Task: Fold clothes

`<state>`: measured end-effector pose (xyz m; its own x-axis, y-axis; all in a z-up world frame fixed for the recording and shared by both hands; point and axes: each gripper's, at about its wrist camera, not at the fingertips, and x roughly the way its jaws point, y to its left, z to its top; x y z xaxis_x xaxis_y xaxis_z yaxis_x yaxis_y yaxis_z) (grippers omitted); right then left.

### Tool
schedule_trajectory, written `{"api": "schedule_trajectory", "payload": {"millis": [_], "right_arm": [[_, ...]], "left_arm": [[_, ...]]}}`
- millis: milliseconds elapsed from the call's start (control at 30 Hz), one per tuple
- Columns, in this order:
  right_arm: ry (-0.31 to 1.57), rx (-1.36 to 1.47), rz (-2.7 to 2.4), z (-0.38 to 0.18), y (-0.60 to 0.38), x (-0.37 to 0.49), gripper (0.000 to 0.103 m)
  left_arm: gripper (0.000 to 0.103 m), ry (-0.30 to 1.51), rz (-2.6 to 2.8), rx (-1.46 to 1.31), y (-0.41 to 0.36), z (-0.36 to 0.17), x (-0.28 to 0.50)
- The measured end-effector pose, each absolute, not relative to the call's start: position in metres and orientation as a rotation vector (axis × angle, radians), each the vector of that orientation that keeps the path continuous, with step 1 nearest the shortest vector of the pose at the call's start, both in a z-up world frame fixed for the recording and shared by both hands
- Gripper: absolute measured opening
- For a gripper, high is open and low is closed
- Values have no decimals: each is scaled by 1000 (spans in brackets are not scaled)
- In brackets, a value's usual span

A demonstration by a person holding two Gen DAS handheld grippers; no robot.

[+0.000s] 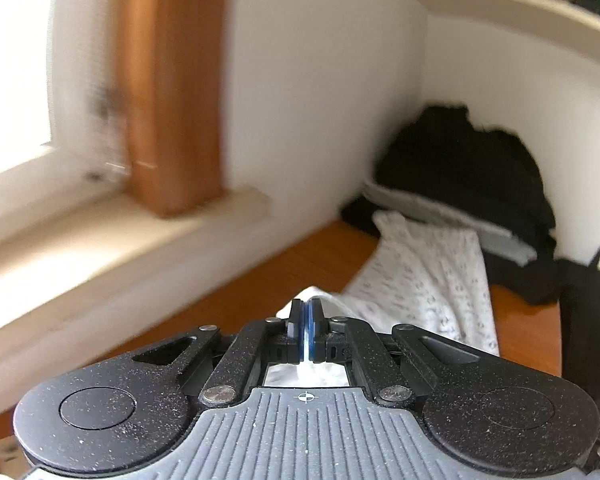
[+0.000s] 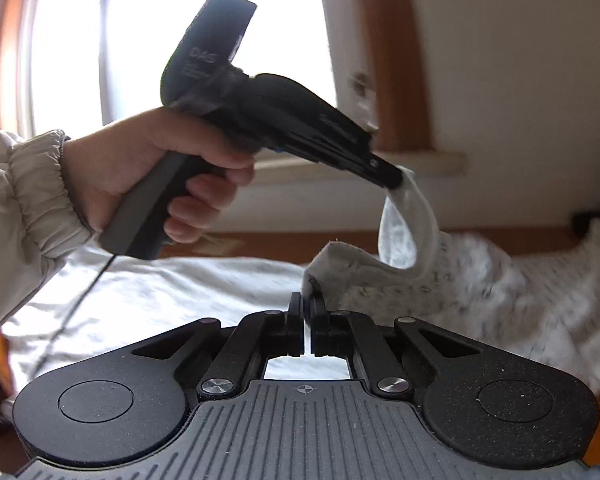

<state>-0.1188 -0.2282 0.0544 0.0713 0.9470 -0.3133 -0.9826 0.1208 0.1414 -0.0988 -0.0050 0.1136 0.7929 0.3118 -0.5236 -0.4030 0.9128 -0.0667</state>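
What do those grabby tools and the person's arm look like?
Each tool is black, with round discs, grey ridged tops and a small crosshair mark. The left tool has a pistol-style handle, faint lettering and a thin dark cable; its pads are blue. The right tool looks alike. The sleeve is pale and puffy, with an elastic cuff.

Surface: orange-brown wooden tabletop (image 1: 308,256).
On it: white speckled cotton garment (image 1: 428,280); heap of black clothes (image 1: 460,164), far corner.

Both grippers matte black w/ grey ribbed base, silver screws, crosshair mark; left gripper (image 1: 307,320) has blue pads. Left hand (image 2: 156,168) wears puffy off-white sleeve (image 2: 28,200), elastic cuff; thin black cable (image 2: 80,292) off handle.
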Motion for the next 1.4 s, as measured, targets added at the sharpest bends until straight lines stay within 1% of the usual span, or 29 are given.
{"api": "schedule_trajectory", "payload": {"millis": [267,433,533,800,967,1100,1133,1200,1233,1267,1333,1367,1400], "right_arm": [[266,-154,1719,89,-188,-208,4],[235,-196,1894,101,-153,-263,4],[221,-226,1976,105,-133,-295,4],[246,-303,2095,98,-74,-353,4],[293,-355,2116,83,-34,-380,4],[305,-416,2108,69,-14,-397,4],[321,-435,2104,64,-10,-399,6],[354,-467,2104,56,-5,-400,12],[366,-474,2106,52,-6,-397,21],[364,-476,2109,50,-9,-393,25],[343,-480,2113,50,-18,-383,27],[334,-482,2105,51,-17,-376,27],[328,-483,2095,52,-14,-369,27]], "left_arm": [[2,454,539,-212,7,166,-255],[2,428,642,-240,11,185,-345],[2,422,702,-257,16,189,-391],[1,380,815,-378,48,167,-493],[1,372,867,-467,74,141,-534],[2,387,913,-517,78,116,-553],[3,392,925,-537,81,109,-556],[21,409,971,-553,83,96,-564],[23,414,989,-555,83,92,-566],[27,419,1006,-557,84,88,-568],[34,421,1020,-552,80,87,-569],[40,422,1027,-550,78,86,-570],[44,426,1028,-540,75,87,-568]]}}
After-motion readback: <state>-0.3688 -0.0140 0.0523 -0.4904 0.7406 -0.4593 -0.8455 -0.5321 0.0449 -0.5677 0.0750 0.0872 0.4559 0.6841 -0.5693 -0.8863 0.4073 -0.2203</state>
